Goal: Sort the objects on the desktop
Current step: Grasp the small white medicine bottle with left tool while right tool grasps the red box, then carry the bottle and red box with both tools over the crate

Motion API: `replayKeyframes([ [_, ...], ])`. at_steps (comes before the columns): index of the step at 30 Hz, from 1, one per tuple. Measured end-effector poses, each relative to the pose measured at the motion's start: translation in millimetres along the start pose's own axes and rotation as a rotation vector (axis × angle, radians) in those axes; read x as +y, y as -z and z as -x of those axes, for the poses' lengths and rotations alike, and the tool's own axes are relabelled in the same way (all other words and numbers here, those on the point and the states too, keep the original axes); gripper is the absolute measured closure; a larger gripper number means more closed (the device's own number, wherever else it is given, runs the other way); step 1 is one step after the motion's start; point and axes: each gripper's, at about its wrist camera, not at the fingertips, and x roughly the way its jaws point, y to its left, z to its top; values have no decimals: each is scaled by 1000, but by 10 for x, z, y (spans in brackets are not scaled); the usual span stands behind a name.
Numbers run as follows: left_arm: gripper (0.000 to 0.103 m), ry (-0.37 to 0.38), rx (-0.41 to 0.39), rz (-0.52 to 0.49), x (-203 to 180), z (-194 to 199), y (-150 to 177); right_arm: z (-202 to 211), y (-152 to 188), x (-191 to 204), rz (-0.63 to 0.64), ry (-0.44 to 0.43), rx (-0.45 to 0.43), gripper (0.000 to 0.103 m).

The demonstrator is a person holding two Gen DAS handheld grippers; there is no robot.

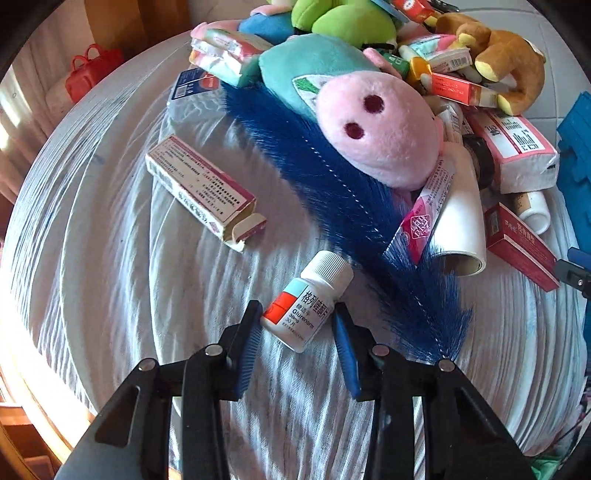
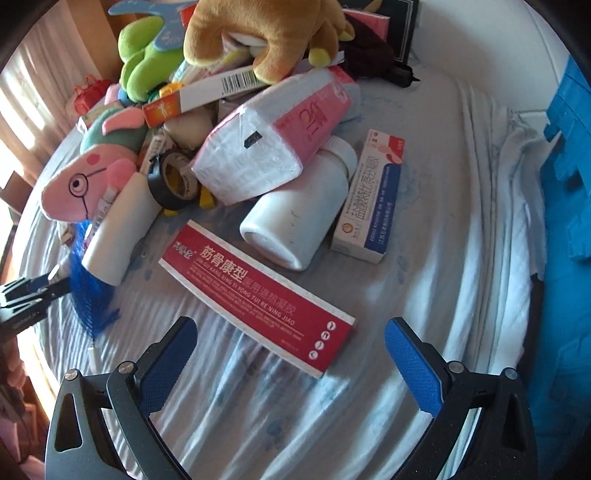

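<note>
A small white medicine bottle with a red and blue label lies on the striped cloth between the fingers of my left gripper. The jaws stand on either side of it, a small gap showing on each side. A blue feather lies to its right. My right gripper is open and empty, above the near end of a long red box. Behind that box lie a large white bottle and a white and blue box. The left gripper shows at the left edge of the right wrist view.
A pile of plush toys, a pink pig, a brown bear, a green toy, boxes, a tissue pack and black tape fills the far side. An open box lies left. A blue foam mat is at right.
</note>
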Motion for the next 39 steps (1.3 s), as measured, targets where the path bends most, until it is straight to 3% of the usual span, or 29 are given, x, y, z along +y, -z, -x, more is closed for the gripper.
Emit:
replayKeyframes([
  [4, 65, -8, 1, 25, 36, 50, 37, -214, -138, 63, 50, 28, 5, 0],
  [7, 65, -9, 7, 26, 5, 50, 66, -307, -189, 48, 31, -26, 39, 1],
  [8, 65, -6, 8, 25, -9, 55, 75, -299, -186, 63, 30, -33, 52, 6],
  [9, 65, -2, 10, 24, -25, 53, 81, -289, -172, 94, -50, -43, 58, 12],
  [11, 65, 6, 19, 22, -66, 41, 89, -292, -104, 209, -20, -64, 108, 31],
  [14, 65, 15, 11, 4, -142, 73, 91, -268, -13, 385, 39, -67, 140, 34],
  [19, 65, 24, -13, -22, -239, 183, 74, -264, -133, 489, 67, -20, 106, 33],
  [20, 65, 23, -21, -25, -255, 219, 72, -288, -167, 502, 66, -20, 104, 36],
  [22, 65, 17, -46, -38, -264, 313, 78, -357, -210, 550, 75, -13, 117, 51],
  [23, 65, 15, -60, -45, -273, 364, 78, -373, -209, 584, 84, -8, 119, 53],
  [28, 65, 29, -129, -69, -306, 635, 30, -166, -121, 737, 168, -6, 58, 60],
  [32, 65, 70, -160, -115, -445, 788, -4, 133, -83, 763, 175, -9, -11, 60],
  [33, 65, 78, -171, -122, -466, 829, -32, 203, -74, 759, 226, -13, -27, 60],
  [39, 65, 112, -245, -187, -678, 1085, -173, 759, 57, 660, 194, -19, -147, 60],
])
